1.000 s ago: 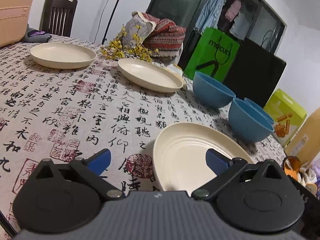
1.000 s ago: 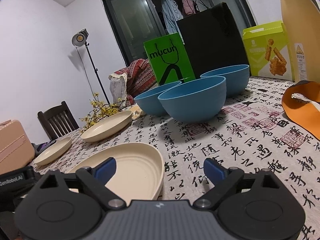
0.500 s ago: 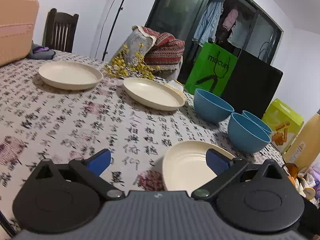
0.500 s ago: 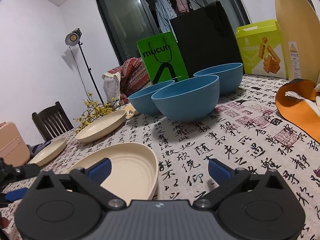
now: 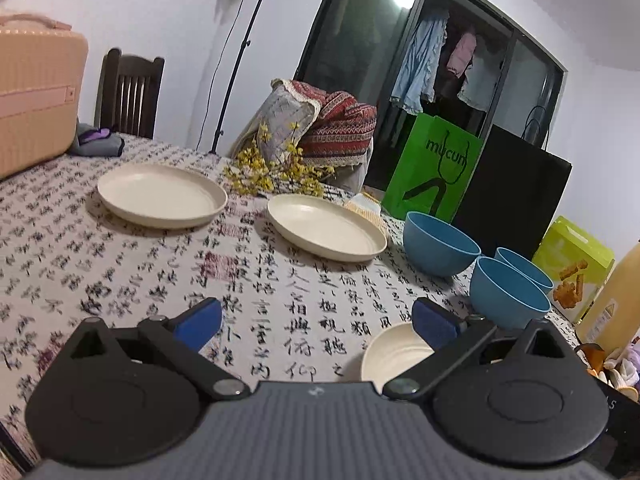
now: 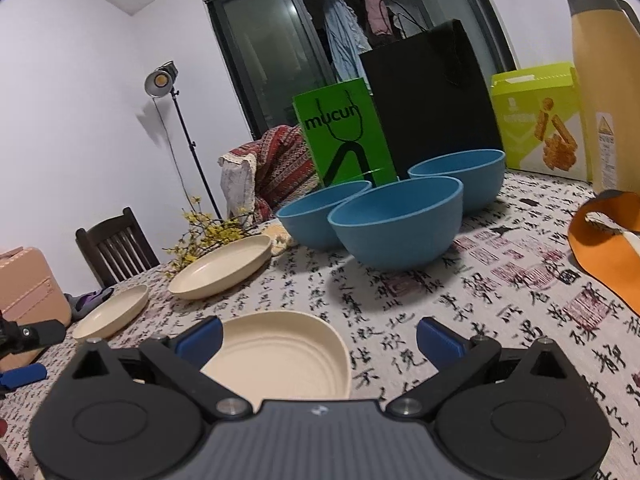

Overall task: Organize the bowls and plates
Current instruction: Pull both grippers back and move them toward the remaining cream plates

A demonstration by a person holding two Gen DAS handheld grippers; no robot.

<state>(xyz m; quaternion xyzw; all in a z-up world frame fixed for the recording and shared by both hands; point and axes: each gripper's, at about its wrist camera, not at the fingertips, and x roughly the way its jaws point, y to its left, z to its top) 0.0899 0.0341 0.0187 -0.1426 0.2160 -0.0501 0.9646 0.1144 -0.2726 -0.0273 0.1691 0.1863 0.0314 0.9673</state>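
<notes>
The right claw (image 6: 318, 338) is spread wide. It has just been opening, and its blue pads pinch nothing. Right under it, a bit toward its left pad, a cream plate (image 6: 280, 356) lies flat on the tablecloth (image 6: 500, 312). The plate has nothing in it. The pads do not touch it.

A little ahead of this claw sit three blue bowls in a tight bunch. The nearest bowl (image 6: 398, 226) is straight ahead. A second bowl (image 6: 320, 214) sits just behind it to the left, and a third bowl (image 6: 466, 178) just behind it to the right. What shows of their insides looks empty. Ahead and to the left lie two more cream plates, a nearer one (image 6: 222, 266) and a farther one (image 6: 112, 312). Both hold nothing.

Behind the bowls stand a green bag (image 6: 344, 136) and a black bag (image 6: 432, 96). To the right of them are a yellow-green snack box (image 6: 540, 120) and a tall tan jug (image 6: 600, 76). I cannot tell what is in the bags.

The left claw (image 5: 316, 320) is spread wide too, with only tablecloth between its pads. The closest cream plate (image 5: 394, 358) peeks out just under its right pad. Ahead of it lie the other two plates, and the blue bowls sit ahead to its right. Yellow flowers (image 5: 264, 168) lie behind the plates.
</notes>
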